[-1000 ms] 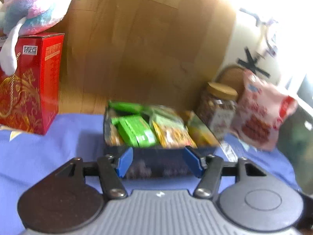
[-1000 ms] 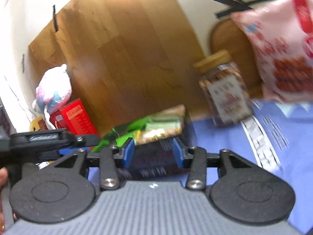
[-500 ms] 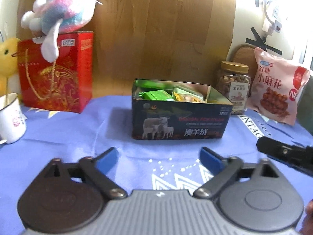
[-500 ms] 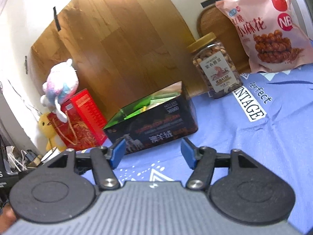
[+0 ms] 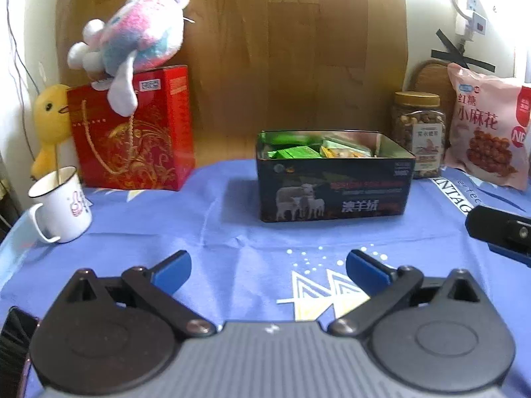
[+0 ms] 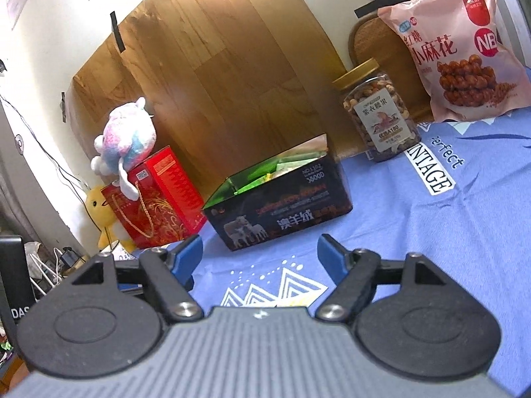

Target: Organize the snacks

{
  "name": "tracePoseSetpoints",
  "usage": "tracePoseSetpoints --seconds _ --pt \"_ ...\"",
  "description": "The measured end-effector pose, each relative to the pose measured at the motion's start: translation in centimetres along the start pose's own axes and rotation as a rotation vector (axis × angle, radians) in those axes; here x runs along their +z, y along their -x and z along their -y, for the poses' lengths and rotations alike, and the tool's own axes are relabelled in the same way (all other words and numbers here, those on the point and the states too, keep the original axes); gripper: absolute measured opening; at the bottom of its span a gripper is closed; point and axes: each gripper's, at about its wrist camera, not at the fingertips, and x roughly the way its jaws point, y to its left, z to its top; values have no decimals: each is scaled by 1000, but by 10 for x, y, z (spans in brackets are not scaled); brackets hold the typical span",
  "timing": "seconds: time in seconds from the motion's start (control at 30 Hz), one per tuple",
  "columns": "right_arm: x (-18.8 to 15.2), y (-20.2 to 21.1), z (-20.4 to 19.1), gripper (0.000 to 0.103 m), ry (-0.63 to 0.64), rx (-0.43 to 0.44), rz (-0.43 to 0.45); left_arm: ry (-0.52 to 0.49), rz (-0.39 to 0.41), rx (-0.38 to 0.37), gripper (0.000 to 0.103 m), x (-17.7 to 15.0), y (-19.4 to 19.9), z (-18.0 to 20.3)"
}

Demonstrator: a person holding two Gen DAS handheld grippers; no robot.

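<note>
The snack tin (image 5: 333, 187) is found standing on the blue-clothed worktop (image 5: 215, 232), straight ahead of both tools and well apart from each. Its top is open, and green and yellow packets (image 5: 300, 151) are seen lying inside it. Its long axis is judged to run across the left wrist view, so that its broad printed face is presented squarely to the left tool (image 5: 267, 270).

From the right tool (image 6: 259, 253) the tin (image 6: 278, 204) is seen ahead and slightly to the left, turned corner-on.

Both tools are held with fingers spread wide and nothing between them. Neither is in contact with anything.

A nut jar (image 5: 418, 134) and a pink snack bag (image 5: 488, 126) are noted standing at the back, to the right of the tin, the jar just beside it. These are judged to lie nearer the right tool, which appears better placed for them. No loose snack is seen on the cloth in front.

A red gift box (image 5: 132, 132), a plush toy (image 5: 132, 38) resting on top of it, and a white mug (image 5: 61, 202) are recorded at the left.
</note>
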Motion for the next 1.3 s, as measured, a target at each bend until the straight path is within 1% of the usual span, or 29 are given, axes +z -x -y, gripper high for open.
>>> tracePoseSetpoints --seconds 0.1,0.2,0.27,0.4,0.63,0.73,1.0,1.17,1.3 --pt "-1 0 -1 79 2 8 -5 -8 18 26 103 0 4 -1" --pt "-3 -1 -2 79 4 11 -12 -36 36 99 103 0 8 1" --pt "-4 -2 -2 81 3 12 -15 -57 48 126 103 -1 9 3" --pt "-5 -3 -2 82 -1 16 -21 -63 51 128 103 -1 9 2" --pt "-7 -2 0 83 -6 24 -25 -87 42 164 103 -3 7 8" --pt "-7 -2 3 83 -17 28 -23 -98 30 159 103 -4 6 10" --pt "-10 4 9 84 -30 27 -18 -79 -10 129 103 -7 4 20" --pt "-9 12 16 84 -37 13 5 -91 -16 115 103 -6 5 34" --pt "-8 16 25 84 -53 4 15 -111 -26 88 103 -5 3 49"
